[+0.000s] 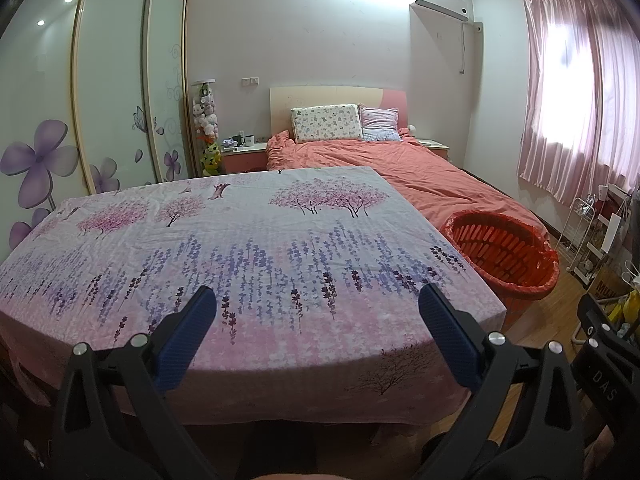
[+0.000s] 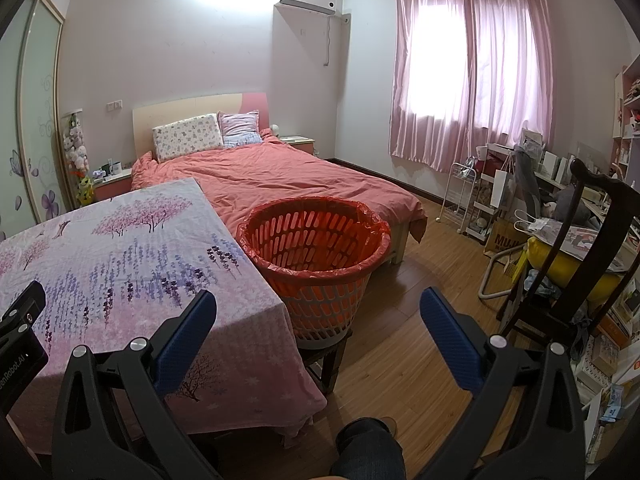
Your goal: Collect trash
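Nearest the cameras, the left gripper [image 1: 316,312] and right gripper [image 2: 318,316] are held wide open with nothing between their fingers. Beyond them, a floral tablecloth [image 1: 240,248] is spread, and the red-lined basket [image 2: 316,256] is set just beside its right edge, before the bed [image 2: 280,176].

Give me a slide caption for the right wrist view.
Open right gripper faces a red-lined basket on a stool beside the floral-clothed table.
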